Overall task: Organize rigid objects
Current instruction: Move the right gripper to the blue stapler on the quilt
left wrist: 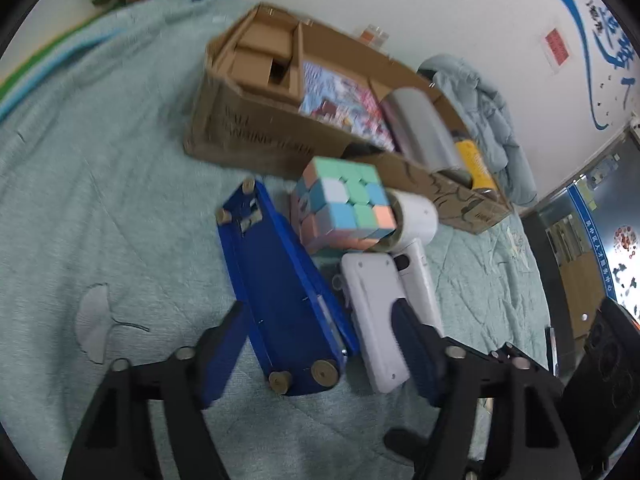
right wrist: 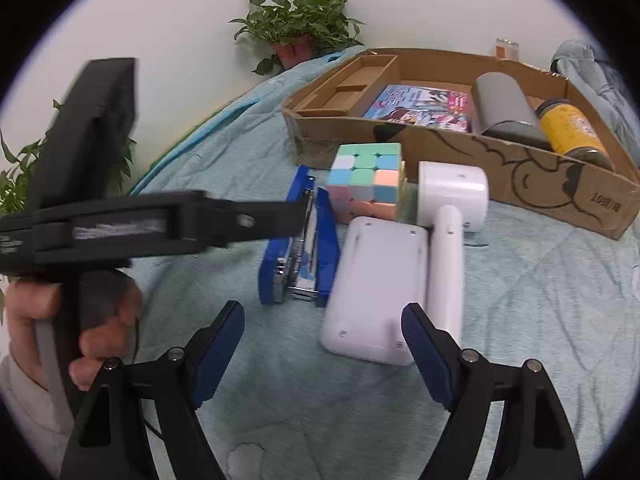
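Note:
A blue stapler (left wrist: 280, 296) (right wrist: 300, 248), a pastel puzzle cube (left wrist: 344, 204) (right wrist: 368, 180), a flat white device (left wrist: 376, 320) (right wrist: 376, 284) and a white handheld appliance (left wrist: 416, 236) (right wrist: 452, 208) lie together on a light green quilt. My left gripper (left wrist: 320, 344) is open, its fingers either side of the stapler's near end and the white device. My right gripper (right wrist: 324, 344) is open and empty just in front of the white device. The left gripper's body (right wrist: 120, 216) shows in the right wrist view.
An open cardboard box (left wrist: 256, 136) (right wrist: 520, 168) behind the objects holds a colourful book (right wrist: 420, 108), a grey cylinder (right wrist: 508, 108) and a yellow jar (right wrist: 572, 128). Potted plants (right wrist: 296, 28) stand by the wall. A bundled blue blanket (left wrist: 488, 120) lies beyond the box.

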{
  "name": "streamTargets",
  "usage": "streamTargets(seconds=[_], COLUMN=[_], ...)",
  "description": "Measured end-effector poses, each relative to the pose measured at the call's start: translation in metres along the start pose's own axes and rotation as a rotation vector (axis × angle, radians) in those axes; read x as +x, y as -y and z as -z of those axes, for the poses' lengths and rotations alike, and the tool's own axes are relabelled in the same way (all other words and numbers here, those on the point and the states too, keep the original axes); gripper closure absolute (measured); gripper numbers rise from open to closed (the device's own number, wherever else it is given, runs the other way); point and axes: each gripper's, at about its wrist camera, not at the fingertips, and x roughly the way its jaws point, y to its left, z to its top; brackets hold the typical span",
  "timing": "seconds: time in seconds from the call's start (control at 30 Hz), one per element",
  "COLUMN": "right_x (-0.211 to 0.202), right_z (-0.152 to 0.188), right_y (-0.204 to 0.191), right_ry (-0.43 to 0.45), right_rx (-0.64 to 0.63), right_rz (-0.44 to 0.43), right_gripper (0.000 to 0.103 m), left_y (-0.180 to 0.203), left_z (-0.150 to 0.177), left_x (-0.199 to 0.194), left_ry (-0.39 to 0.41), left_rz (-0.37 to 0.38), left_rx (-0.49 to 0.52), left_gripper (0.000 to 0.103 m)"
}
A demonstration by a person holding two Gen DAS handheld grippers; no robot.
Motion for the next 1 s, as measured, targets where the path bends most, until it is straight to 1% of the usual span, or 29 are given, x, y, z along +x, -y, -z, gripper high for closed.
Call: streamTargets(seconds=[0.03,0.07,0.1,0.13,0.27,0.4,0.57,0.7,0.77,0.83,0.93,0.97,1.0], right_x=[0.002,0.004,0.007,0.009,0.015,0.022,0.037,0.054,0.060,0.065,0.075,0.078,0.081], right_z=[0.000,0.000,0.000,0.000,-0.003,-0.008,-0.020,-0.028,-0.031,-0.032,-0.032,-0.032,-0.031], right_y=[-0.003,-0.006,-0.010,-0.014,-0.020,-0.024,-0.033,-0.037,-0.039,-0.044,-0.054,-0.057,-0.060], right_ry=[-0.002,-0.006,-0.010,-0.012,-0.011,-0.020,-0.025,-0.058,-0.068,-0.075,-0.080,-0.087,-0.091], right_rx=[0.003,0.001,-0.003,-0.005,-0.010,-0.007,-0.005,0.033,0.041,0.035,0.018,0.020,0.016], right_rz=[-0.008,-0.019,-0.031,-0.038,-0.047,-0.050,-0.060,-0.070,-0.091,-0.112,-0.097,-0.101,-0.106], right_gripper=[0.022,0.023,0.024,0.025,0.025,0.026,0.027,0.027,0.027,0.027,0.026,0.027,0.029], left_y=[-0.003,-0.005,-0.007,-0.009,-0.017,-0.042,-0.057,-0.069,-0.075,-0.084,-0.096,-0.099,-0.100], left_z=[-0.001,-0.002,-0.002,-0.001,0.002,0.005,0.011,0.014,0.015,0.018,0.021,0.021,0.022], left_x=[0.007,0.011,0.014,0.013,0.002,-0.012,-0.021,-0.027,-0.028,-0.029,-0.034,-0.037,-0.040], left_ry=[-0.023,-0.038,-0.037,-0.027,0.021,0.040,0.048,0.058,0.065,0.067,0.082,0.085,0.090], left_rz=[-0.003,-0.004,-0.003,0.005,0.019,0.080,0.121,0.150,0.173,0.211,0.222,0.211,0.172], left_rx=[-0.010,-0.021,-0.031,-0.035,-0.058,-0.160,-0.218,-0.274,-0.297,-0.342,-0.382,-0.381,-0.361], left_gripper=[0.060,0.068,0.068,0.070,0.083,0.087,0.088,0.088,0.088,0.088,0.088,0.088,0.088])
